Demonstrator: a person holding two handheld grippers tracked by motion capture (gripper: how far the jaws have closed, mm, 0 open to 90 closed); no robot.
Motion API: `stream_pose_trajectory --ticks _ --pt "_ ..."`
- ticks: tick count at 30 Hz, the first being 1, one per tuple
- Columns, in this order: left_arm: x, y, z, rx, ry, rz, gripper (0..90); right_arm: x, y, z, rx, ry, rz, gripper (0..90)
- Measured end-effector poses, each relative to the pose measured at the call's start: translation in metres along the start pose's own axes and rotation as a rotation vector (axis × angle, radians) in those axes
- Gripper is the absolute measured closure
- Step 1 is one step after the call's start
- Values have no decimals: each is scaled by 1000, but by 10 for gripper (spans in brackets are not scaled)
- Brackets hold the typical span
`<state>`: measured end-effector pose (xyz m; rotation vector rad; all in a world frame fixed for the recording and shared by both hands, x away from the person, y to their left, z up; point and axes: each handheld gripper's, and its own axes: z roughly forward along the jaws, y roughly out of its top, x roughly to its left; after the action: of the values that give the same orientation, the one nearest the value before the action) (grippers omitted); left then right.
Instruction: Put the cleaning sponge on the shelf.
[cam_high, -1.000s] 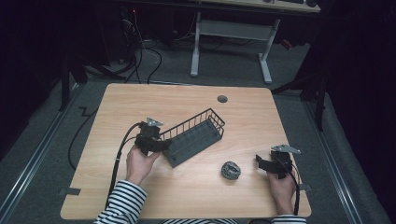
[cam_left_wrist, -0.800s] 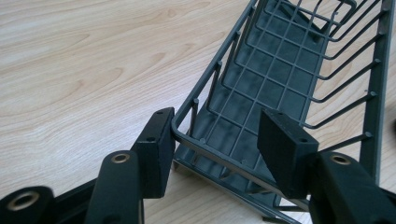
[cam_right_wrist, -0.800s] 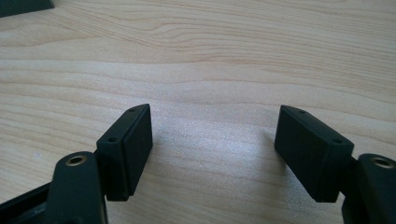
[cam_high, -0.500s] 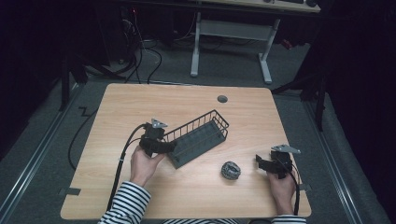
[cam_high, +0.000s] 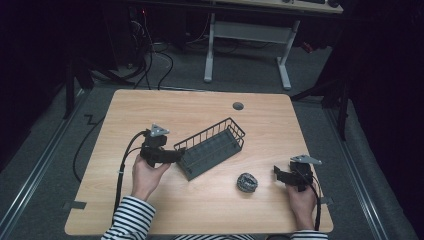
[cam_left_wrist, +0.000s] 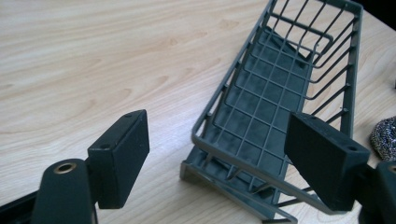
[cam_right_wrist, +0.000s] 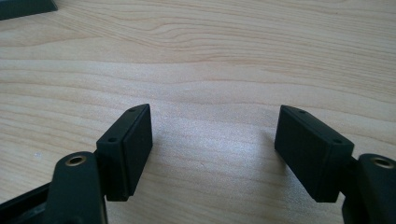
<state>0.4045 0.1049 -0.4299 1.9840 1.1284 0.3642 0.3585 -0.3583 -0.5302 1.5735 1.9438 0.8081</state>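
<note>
Left tongs (cam_left_wrist: 217, 154) gaping wide around the near end of the wire basket (cam_high: 212, 147) mid-frame on the bench (cam_high: 150, 107); right tongs (cam_right_wrist: 212, 149) wide over bare wood, lower right; a clumsy pinch could tip the basket onto the scrubber (cam_high: 247, 182).

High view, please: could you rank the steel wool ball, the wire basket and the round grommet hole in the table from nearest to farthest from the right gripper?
From the right gripper:
1. Steel wool ball, just to its left on the near part of the table.
2. Wire basket, mid-table, further left, by the left gripper.
3. Grommet hole, near the far edge.
</note>
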Motion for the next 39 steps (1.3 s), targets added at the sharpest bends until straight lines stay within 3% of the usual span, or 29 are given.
stream_pose_trajectory --ticks 5,18,39 --pt "10 -5 -9 -33 4 -28 237 0 0 0 0 0 0 279" --pt "29 -20 -27 -64 39 -68 254 0 0 0 0 0 0 279" --pt "66 -66 -45 -66 115 -169 261 0 0 0 0 -1 0 279"
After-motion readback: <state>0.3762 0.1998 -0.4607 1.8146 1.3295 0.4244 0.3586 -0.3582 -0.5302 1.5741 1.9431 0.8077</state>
